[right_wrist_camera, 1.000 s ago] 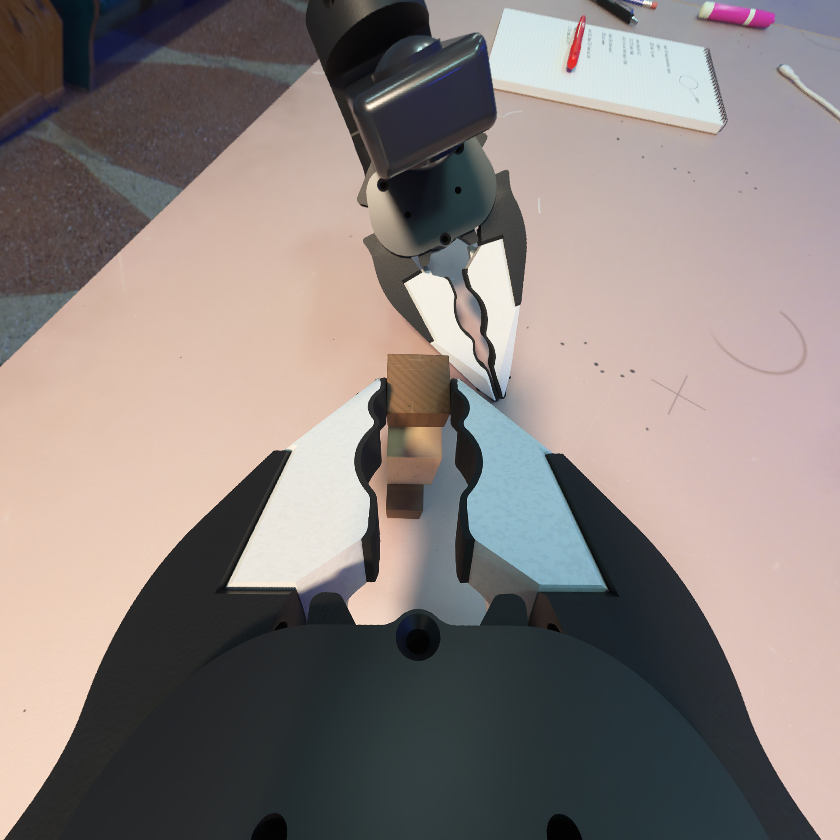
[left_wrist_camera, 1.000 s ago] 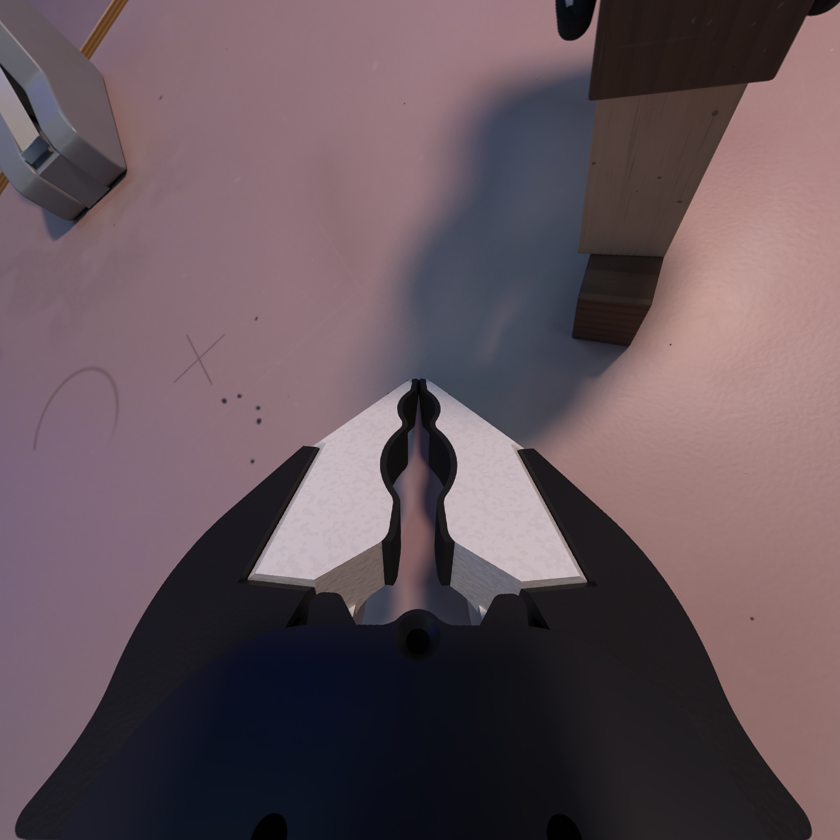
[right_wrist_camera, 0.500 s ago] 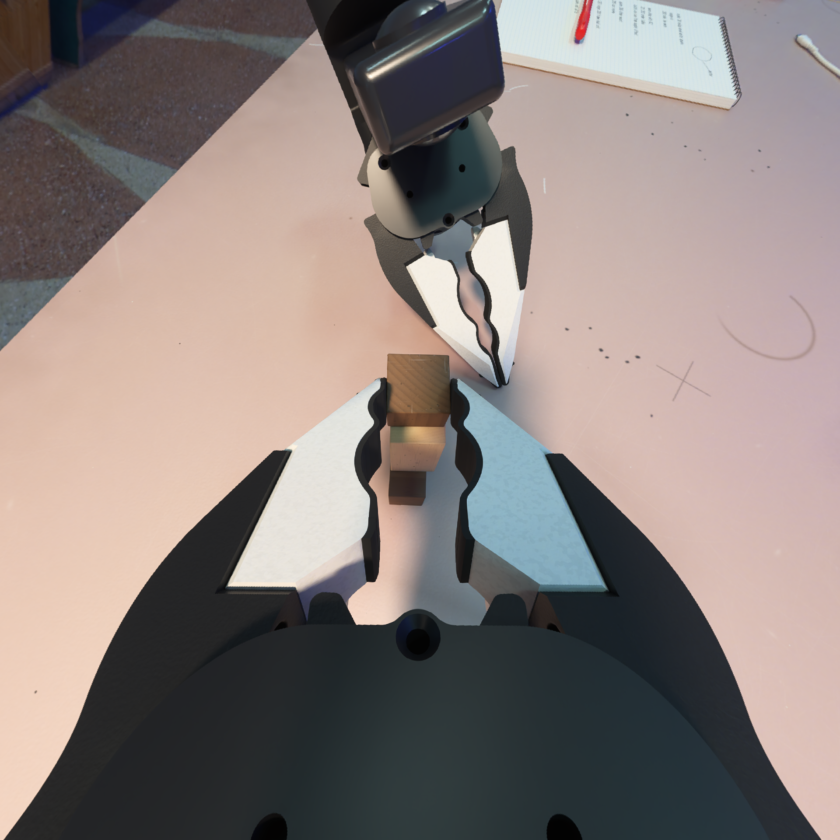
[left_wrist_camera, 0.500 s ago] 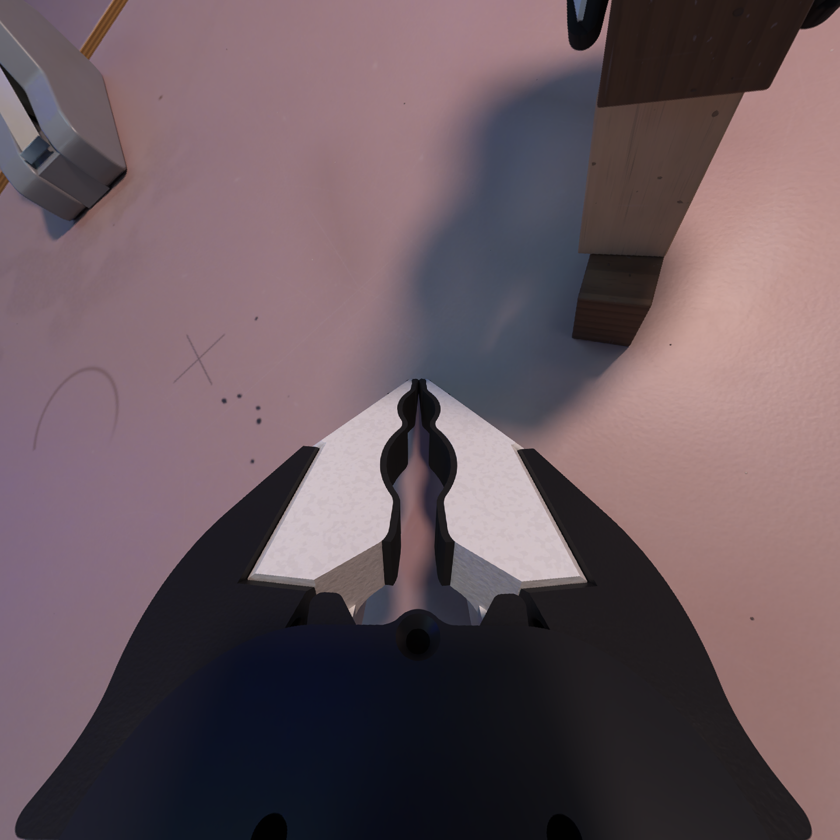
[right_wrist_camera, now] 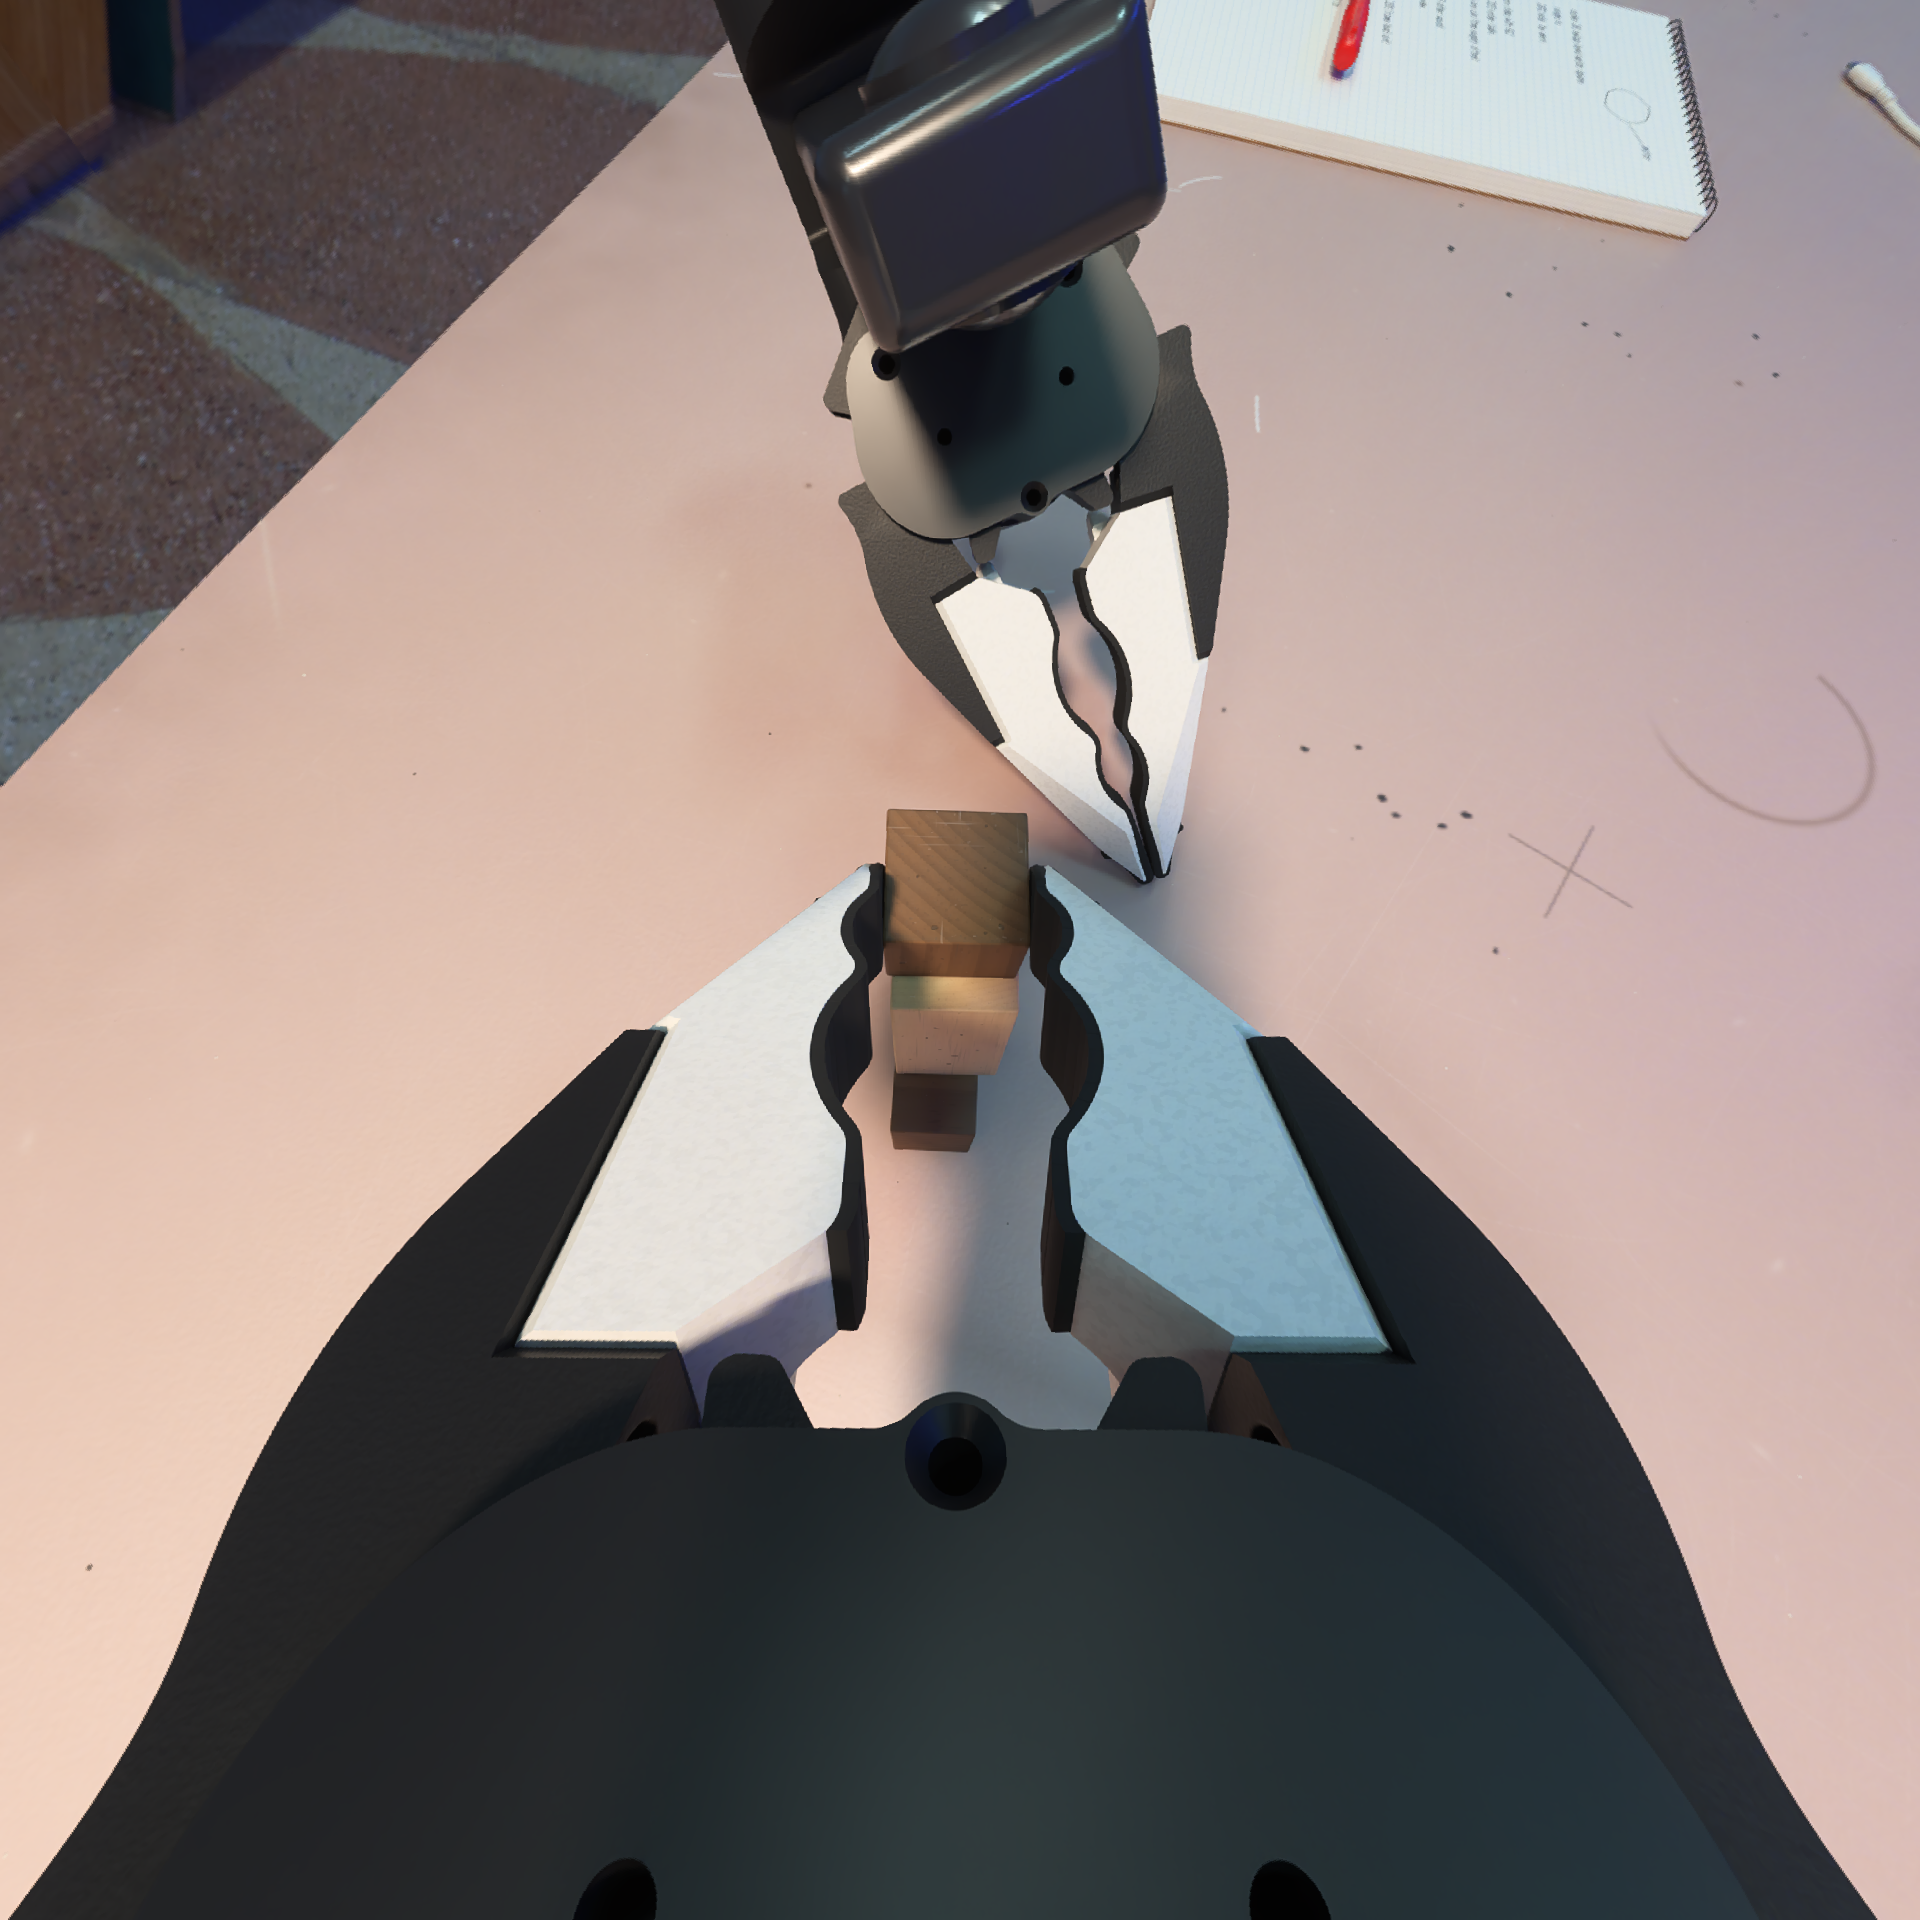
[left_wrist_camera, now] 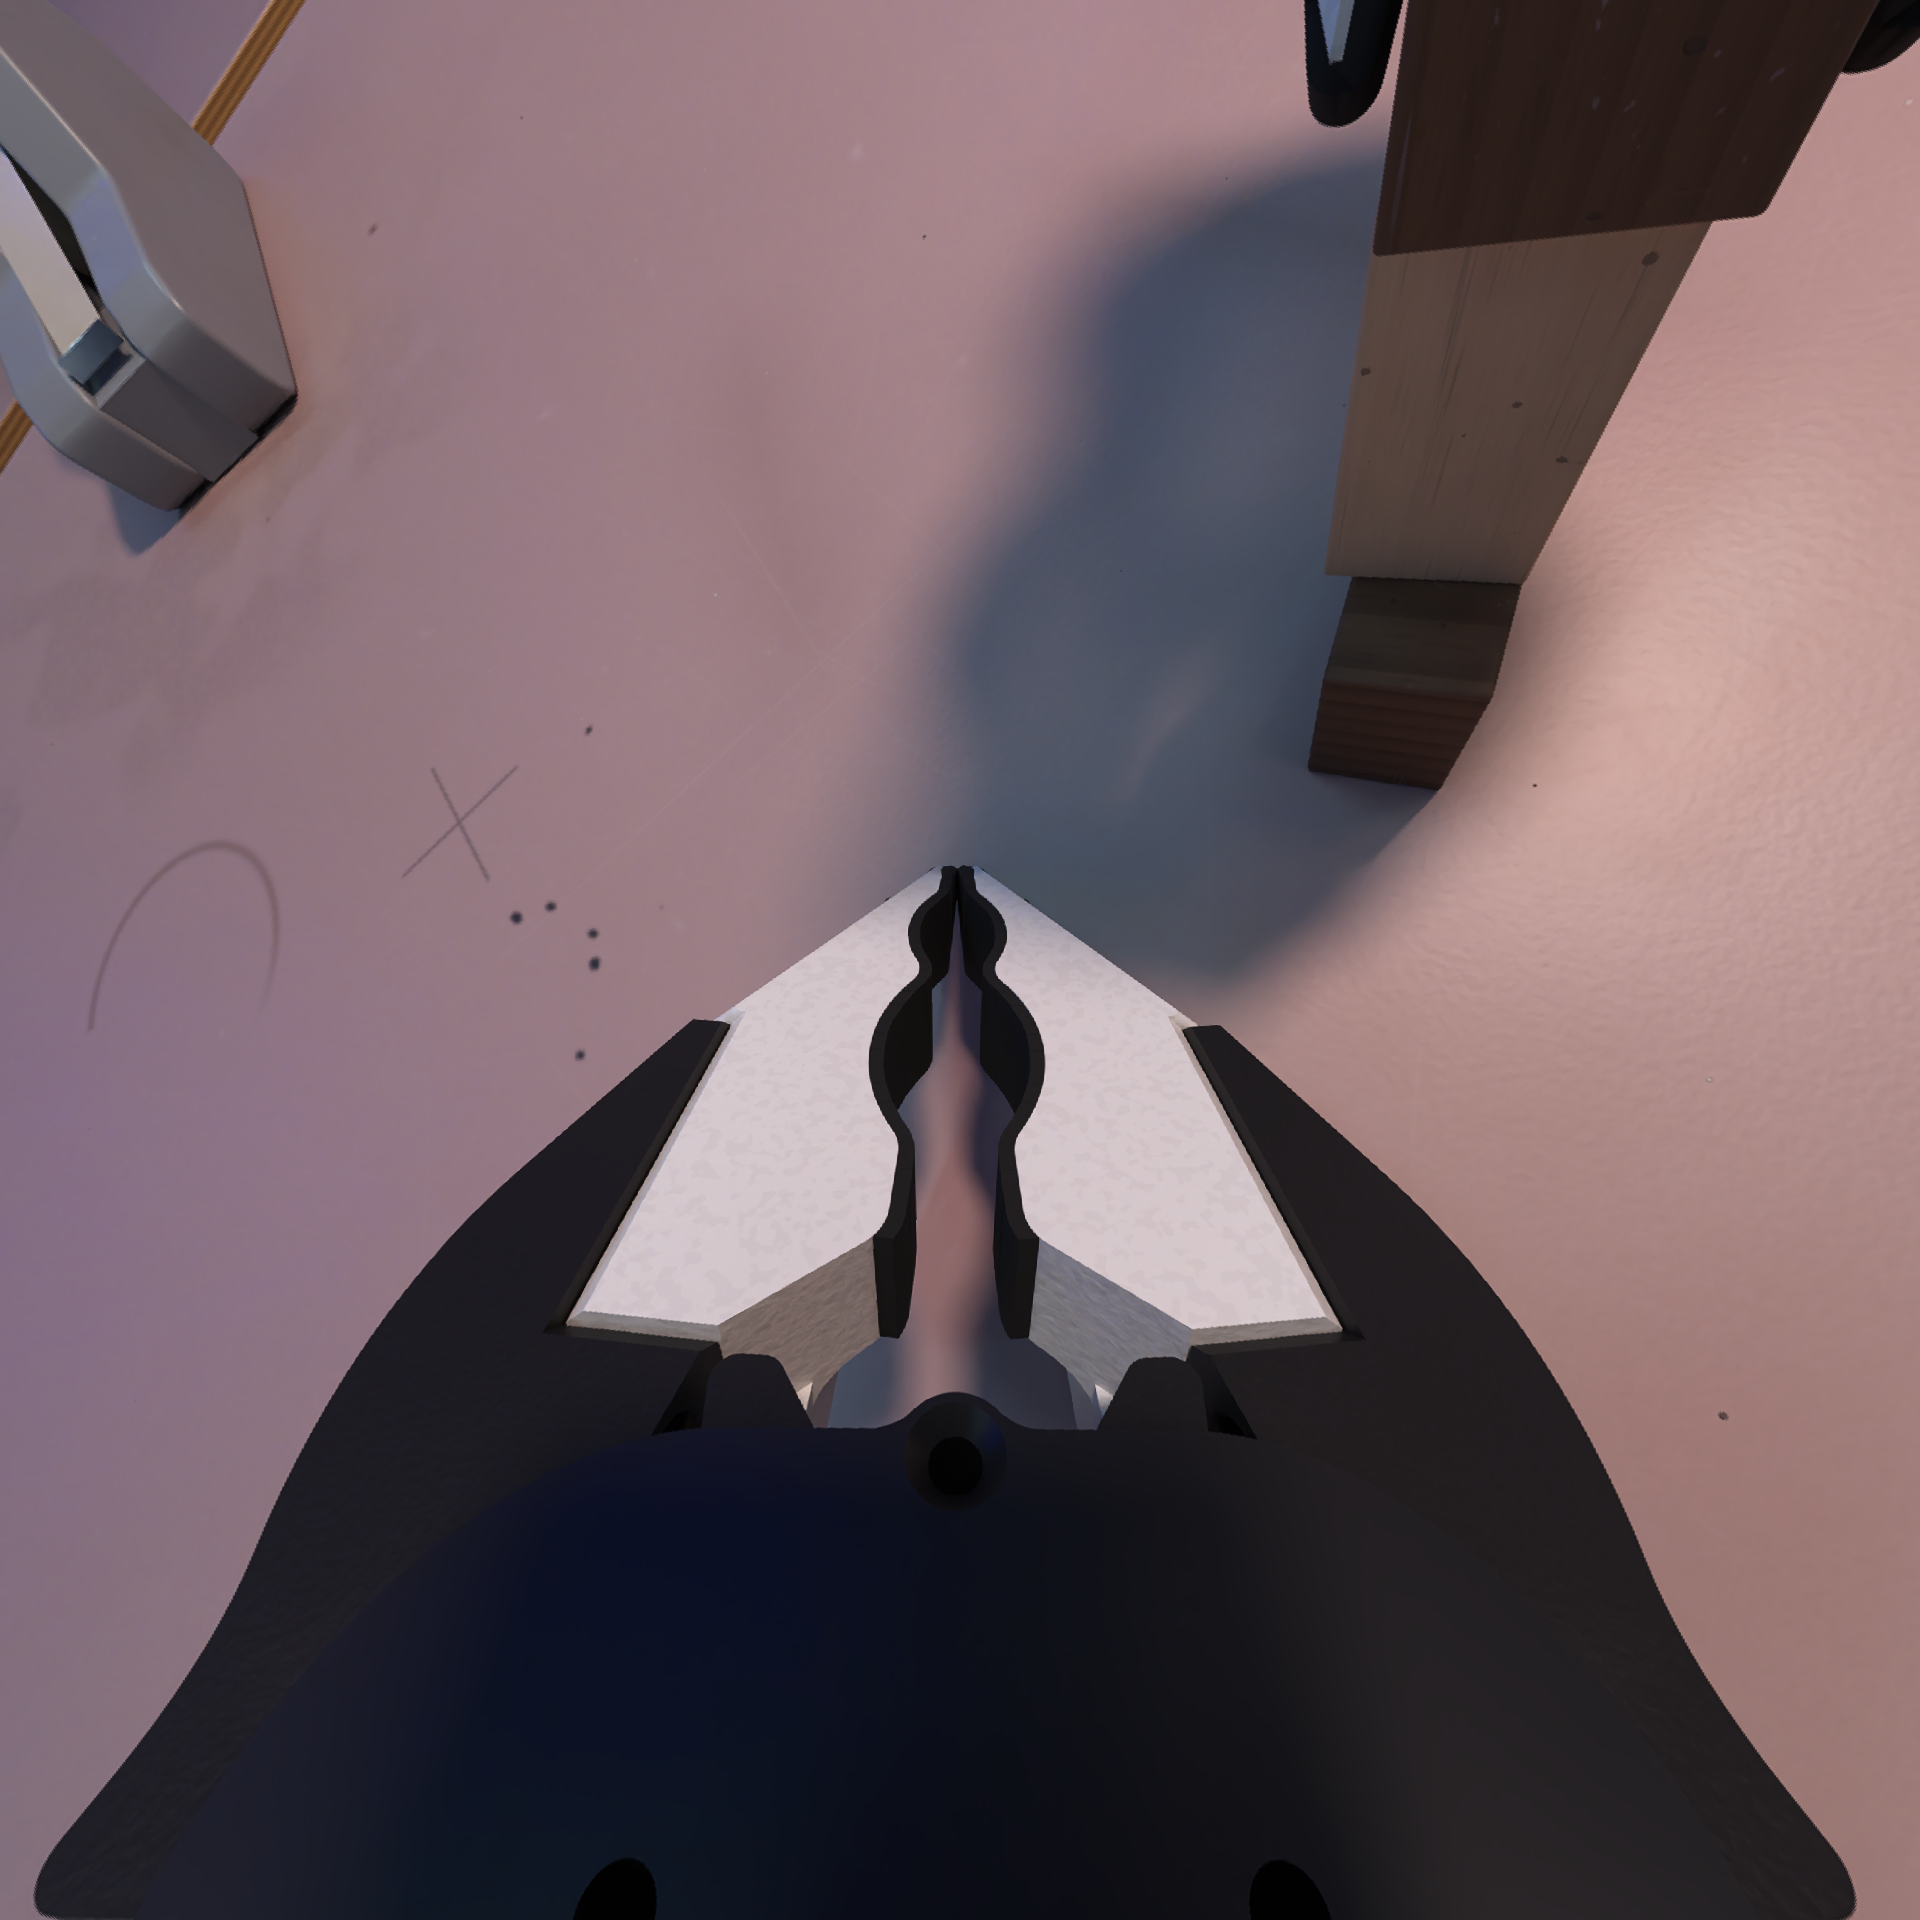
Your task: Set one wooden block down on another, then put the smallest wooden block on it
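Note:
Three wooden blocks stand in a column on the pink table (right_wrist_camera: 416, 935). A dark block (right_wrist_camera: 933, 1114) is at the bottom and a light block (right_wrist_camera: 951, 1029) stands on it. My right gripper (right_wrist_camera: 956, 878) is shut on the brown block (right_wrist_camera: 956, 904) on top of the column. I cannot tell whether this block rests on the light one. The left wrist view shows the same column at the upper right: dark block (left_wrist_camera: 1403, 675), light block (left_wrist_camera: 1496, 395), brown block (left_wrist_camera: 1558, 114). My left gripper (left_wrist_camera: 956, 873) is shut and empty, with its tips at the table just beside the column (right_wrist_camera: 1143, 868).
A grey metal clamp (left_wrist_camera: 135, 312) stands at the far left of the left wrist view. A notepad (right_wrist_camera: 1455, 114) with a red pen (right_wrist_camera: 1351, 42) lies at the back. The table edge runs along the left, with floor (right_wrist_camera: 156, 364) beyond. Pen marks (left_wrist_camera: 457, 821) dot the table.
My right gripper has shifted slightly with the brown block still held, so the two lower blocks look shorter and the notepad has slid up the view. The left gripper has not moved.

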